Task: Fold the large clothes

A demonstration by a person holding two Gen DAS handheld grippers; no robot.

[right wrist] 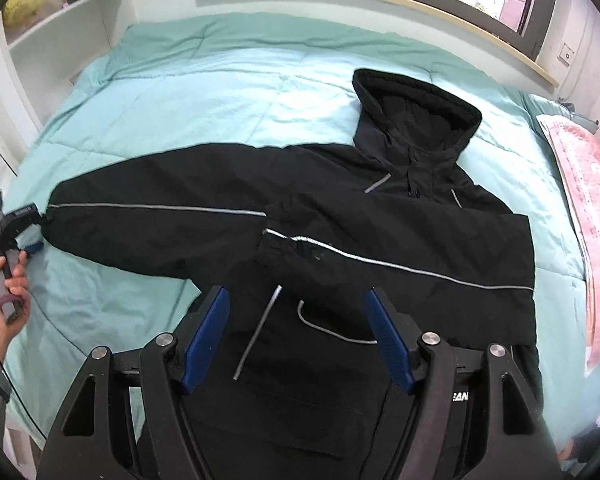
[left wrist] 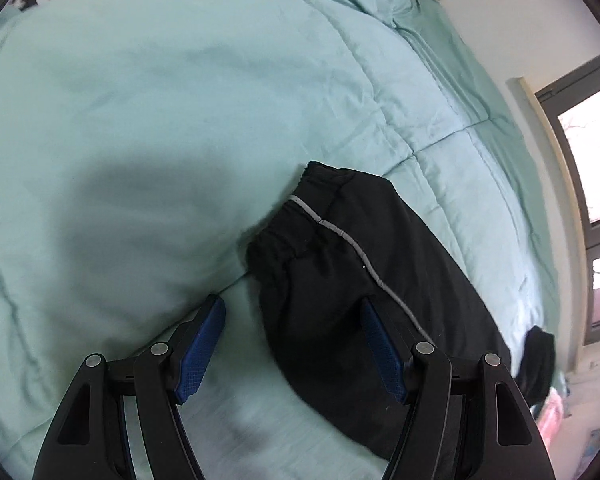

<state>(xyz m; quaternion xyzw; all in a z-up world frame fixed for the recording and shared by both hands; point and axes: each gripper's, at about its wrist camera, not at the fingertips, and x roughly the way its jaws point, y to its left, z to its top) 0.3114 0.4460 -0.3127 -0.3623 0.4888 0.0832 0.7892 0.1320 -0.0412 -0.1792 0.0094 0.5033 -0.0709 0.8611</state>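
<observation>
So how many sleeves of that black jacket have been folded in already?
1. The black hooded jacket has one sleeve folded across its front; the other sleeve lies stretched out over the turquoise quilt.

Black hooded jacket (right wrist: 380,240) with grey reflective piping lying flat, hood pointing toward one o'clock, one sleeve stretching toward nine o'clock, the other sleeve lying folded across the chest.

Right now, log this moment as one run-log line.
garment: black jacket flat on bed | one sleeve folded across front, other outstretched | left tool open at outstretched cuff | right tool open above hem
</observation>
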